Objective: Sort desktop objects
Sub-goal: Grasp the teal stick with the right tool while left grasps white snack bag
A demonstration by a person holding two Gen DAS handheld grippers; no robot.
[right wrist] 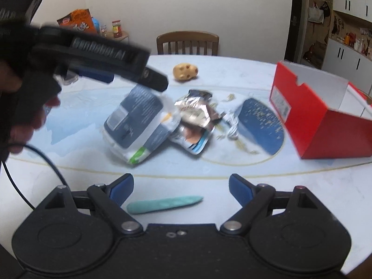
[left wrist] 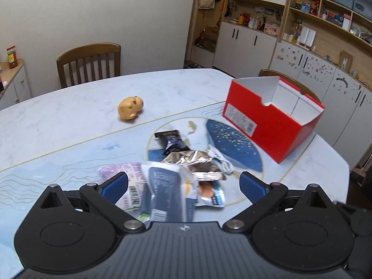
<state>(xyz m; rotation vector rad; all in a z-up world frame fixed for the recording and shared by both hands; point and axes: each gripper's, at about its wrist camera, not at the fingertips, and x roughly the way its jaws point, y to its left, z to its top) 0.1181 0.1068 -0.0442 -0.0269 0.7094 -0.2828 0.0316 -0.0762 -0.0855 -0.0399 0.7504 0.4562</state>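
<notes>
A pile of snack packets lies mid-table: a blue-grey and white pack, a silver foil packet, a dark packet and a pink packet. A white cable lies beside them. My left gripper is open above the blue-grey pack, which looks tilted up; it shows in the right wrist view. My right gripper is open, low over a teal pen-like stick. An open red box stands at the right.
A tan toy head lies farther back on the marble table. Wooden chairs stand at the far edge. Cabinets and shelves line the right wall. A black cord trails at the left.
</notes>
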